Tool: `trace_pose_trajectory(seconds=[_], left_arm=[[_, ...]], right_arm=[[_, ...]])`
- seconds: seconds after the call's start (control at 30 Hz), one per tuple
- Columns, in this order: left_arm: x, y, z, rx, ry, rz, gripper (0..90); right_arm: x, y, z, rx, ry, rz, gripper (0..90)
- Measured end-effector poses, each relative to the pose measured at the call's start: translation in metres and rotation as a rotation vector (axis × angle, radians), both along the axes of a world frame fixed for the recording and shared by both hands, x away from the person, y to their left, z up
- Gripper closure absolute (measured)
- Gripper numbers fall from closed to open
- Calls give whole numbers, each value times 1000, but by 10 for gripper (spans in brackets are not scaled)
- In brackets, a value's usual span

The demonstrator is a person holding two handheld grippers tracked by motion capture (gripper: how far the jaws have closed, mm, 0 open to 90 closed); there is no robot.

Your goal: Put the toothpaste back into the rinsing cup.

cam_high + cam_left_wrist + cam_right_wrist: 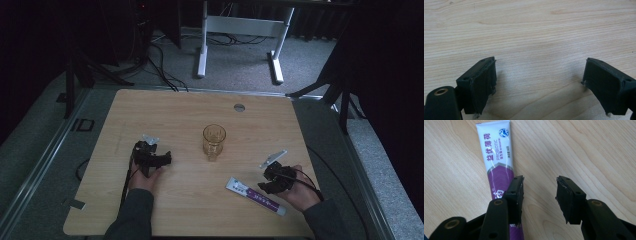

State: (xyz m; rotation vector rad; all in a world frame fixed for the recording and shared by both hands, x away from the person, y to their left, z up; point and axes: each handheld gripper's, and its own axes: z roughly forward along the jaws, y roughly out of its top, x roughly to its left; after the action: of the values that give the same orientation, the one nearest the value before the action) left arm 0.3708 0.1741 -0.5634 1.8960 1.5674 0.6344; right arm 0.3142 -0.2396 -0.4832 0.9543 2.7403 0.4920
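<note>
A tube of toothpaste lay flat on the wooden desk near its front right edge, white at one end and purple toward the other, running diagonally from upper left to lower right in the high view. The right hand-held gripper sat just beside the tube's right side, held by the person's right hand, jaws apart with nothing clamped between them. In the right gripper view the right hand-held gripper had its one jaw over the purple part of the toothpaste tube (touching or just above it, could not tell), while the other jaw stood over bare wood, so the tube was not between the jaws. The tube's white end with printed lettering pointed away from the camera in that view. The left hand-held gripper rested toward the left middle of the desk, held by the left hand, well apart from the tube. In the left gripper view the left hand-held gripper showed its jaws spread wide over plain wood grain, holding nothing. An amber drinking glass stood upright near the desk's centre, between the two grippers and apart from both.
</note>
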Motion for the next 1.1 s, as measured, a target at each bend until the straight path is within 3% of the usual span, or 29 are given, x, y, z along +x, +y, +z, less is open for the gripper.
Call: trace_pose_trajectory(seconds=[1.1], left_arm=[[0, 0, 0, 0, 0, 0, 119]], right_arm=[[-2, 16, -6, -69, 76, 62, 548]])
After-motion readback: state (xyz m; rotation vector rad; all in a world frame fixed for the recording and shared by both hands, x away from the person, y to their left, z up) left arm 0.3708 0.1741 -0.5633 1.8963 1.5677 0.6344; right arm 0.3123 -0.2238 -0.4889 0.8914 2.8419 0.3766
